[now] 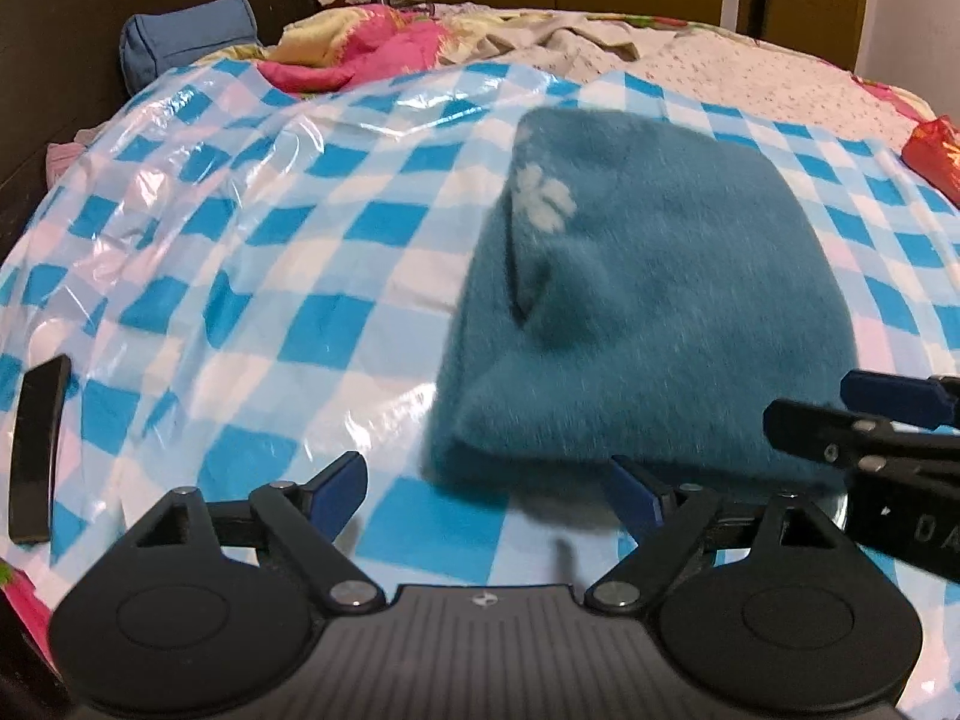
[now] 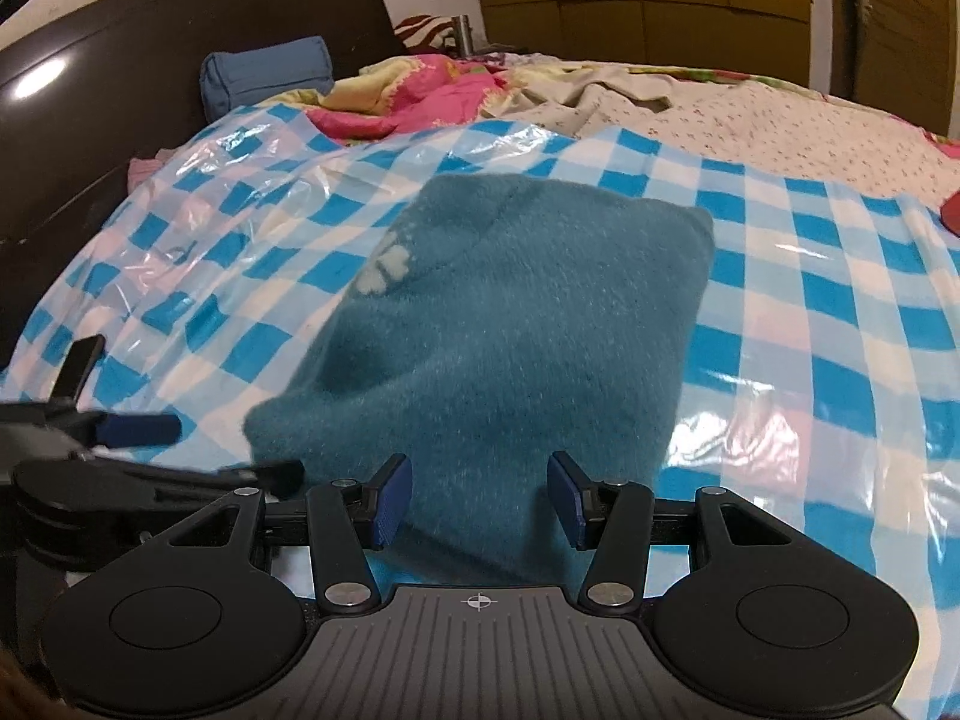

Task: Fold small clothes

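Note:
A fuzzy teal garment (image 1: 648,312) with white paw prints lies folded into a compact rectangle on a blue-and-white checked plastic sheet (image 1: 252,276). It also shows in the right wrist view (image 2: 510,324). My left gripper (image 1: 486,492) is open and empty, just in front of the garment's near left edge. My right gripper (image 2: 480,498) is open, its fingers standing either side of the garment's near edge without closing on it. The right gripper also shows at the right of the left wrist view (image 1: 840,420).
The checked sheet (image 2: 810,312) covers a bed. A blue pillow (image 1: 186,39), a pink blanket (image 1: 360,48) and beige cloth (image 1: 570,42) lie at the back. A dark headboard (image 2: 150,48) is on the left. A black strip (image 1: 36,450) lies near left. A red item (image 1: 936,150) is far right.

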`<act>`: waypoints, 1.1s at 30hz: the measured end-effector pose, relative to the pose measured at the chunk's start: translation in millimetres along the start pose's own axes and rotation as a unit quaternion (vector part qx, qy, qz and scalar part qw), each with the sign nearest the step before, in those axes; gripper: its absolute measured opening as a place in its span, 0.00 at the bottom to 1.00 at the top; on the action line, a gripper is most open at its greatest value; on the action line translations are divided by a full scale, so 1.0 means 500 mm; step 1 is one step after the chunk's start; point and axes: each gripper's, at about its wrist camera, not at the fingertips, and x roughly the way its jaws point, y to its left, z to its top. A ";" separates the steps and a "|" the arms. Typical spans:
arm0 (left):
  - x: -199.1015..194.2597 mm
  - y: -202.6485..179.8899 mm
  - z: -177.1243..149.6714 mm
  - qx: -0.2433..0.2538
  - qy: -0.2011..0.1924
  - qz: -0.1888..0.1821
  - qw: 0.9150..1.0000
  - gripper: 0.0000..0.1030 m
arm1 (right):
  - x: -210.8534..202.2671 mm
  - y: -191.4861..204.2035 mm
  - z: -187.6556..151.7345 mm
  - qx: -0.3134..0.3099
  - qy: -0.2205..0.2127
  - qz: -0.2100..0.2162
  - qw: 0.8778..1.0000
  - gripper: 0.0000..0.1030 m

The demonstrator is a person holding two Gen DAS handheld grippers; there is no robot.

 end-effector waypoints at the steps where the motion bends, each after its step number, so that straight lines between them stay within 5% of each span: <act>1: -0.001 -0.002 -0.006 0.001 0.001 0.001 1.000 0.93 | -0.003 -0.001 -0.004 0.001 0.001 -0.003 1.000 0.48; 33: 0.009 -0.049 -0.042 0.044 0.046 -0.007 0.998 0.99 | 0.015 -0.040 -0.086 0.061 0.067 -0.030 0.995 0.49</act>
